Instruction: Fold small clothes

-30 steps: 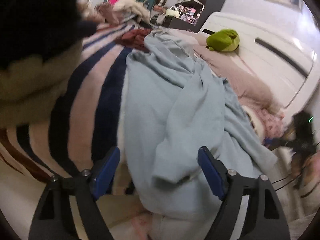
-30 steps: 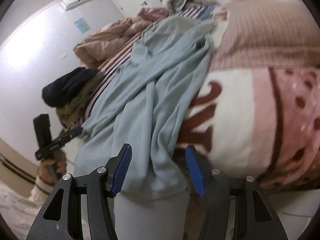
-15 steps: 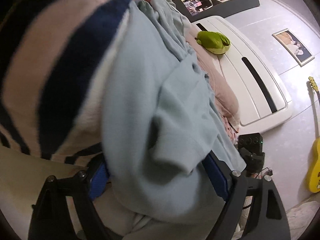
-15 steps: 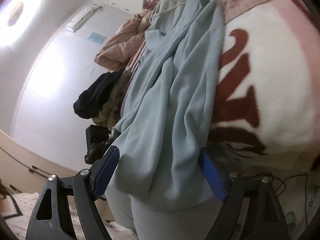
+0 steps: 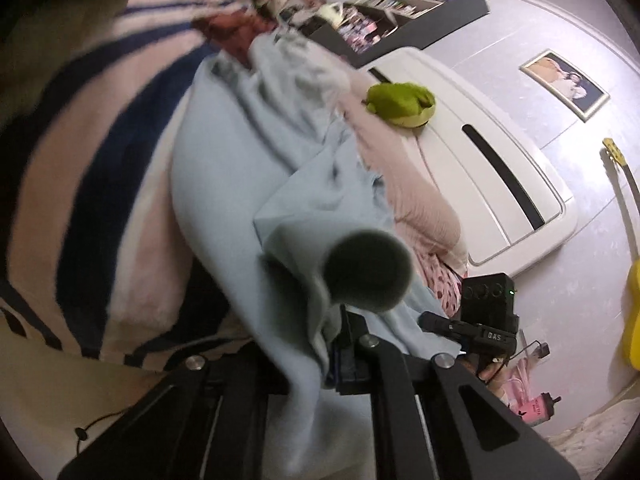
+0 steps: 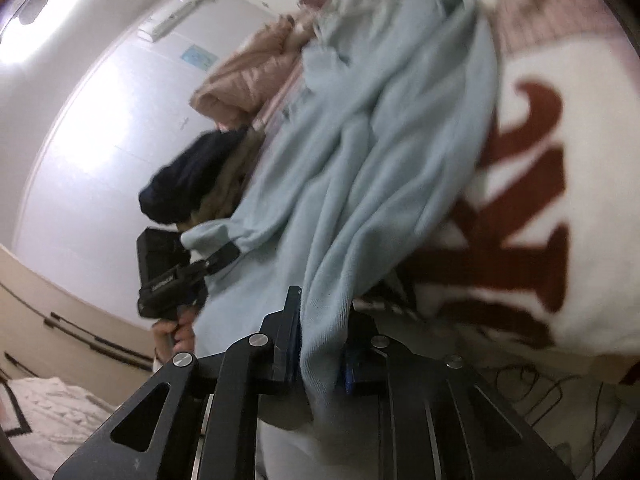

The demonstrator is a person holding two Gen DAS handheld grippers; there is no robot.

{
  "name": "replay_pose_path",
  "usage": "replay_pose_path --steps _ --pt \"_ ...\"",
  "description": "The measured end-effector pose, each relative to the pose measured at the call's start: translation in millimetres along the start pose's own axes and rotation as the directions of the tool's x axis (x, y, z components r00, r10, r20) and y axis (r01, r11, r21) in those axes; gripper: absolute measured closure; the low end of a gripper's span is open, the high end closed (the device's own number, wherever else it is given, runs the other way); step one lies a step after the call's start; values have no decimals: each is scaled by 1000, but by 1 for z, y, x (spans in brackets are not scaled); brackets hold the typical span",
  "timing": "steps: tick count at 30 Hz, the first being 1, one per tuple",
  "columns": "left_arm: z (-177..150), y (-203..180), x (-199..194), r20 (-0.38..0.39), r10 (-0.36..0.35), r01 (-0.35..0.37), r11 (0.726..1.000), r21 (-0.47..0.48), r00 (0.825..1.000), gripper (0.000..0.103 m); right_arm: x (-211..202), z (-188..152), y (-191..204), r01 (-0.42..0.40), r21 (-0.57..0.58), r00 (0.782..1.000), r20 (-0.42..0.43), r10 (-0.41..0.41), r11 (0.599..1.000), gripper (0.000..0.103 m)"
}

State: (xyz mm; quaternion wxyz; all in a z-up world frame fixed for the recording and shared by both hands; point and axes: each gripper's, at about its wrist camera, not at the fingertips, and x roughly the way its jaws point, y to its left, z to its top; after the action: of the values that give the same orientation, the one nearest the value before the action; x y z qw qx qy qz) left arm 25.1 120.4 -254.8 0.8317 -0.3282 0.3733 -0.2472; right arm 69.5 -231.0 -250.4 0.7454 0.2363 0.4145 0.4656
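Both tools have just closed: a second ago our left tool (image 5: 336, 344) and right tool (image 6: 320, 344) stood wide around the pale blue top (image 5: 224, 208); now each is clenched on a bunch of its near edge. Our view has also tilted and drawn closer. That top sprawls crumpled along the bed (image 6: 580, 140), over the striped blanket (image 5: 92, 160). We judge the grips uneven: a cuff (image 5: 366, 270) rolls up beside the left tool, so lifting may drag layers twisted, slip loose, or pull the blanket along.
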Motion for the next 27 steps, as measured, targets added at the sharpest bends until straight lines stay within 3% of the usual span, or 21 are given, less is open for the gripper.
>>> replay_pose_path --steps 5,14,23,27 --pt "3 -27 -21 49 8 -11 998 65 999 97 -18 2 25 27 -64 997 73 -23 998 95" --pt "-11 -76 -65 119 -5 -14 988 156 993 98 -63 -13 59 12 -124 983 184 11 992 95" --pt "-52 -133 -128 200 -2 -50 965 257 980 97 -112 -50 119 8 -227 959 277 57 974 95" --pt "-67 -153 -151 219 5 -71 953 294 976 97 -123 -67 143 34 -262 960 277 41 965 95"
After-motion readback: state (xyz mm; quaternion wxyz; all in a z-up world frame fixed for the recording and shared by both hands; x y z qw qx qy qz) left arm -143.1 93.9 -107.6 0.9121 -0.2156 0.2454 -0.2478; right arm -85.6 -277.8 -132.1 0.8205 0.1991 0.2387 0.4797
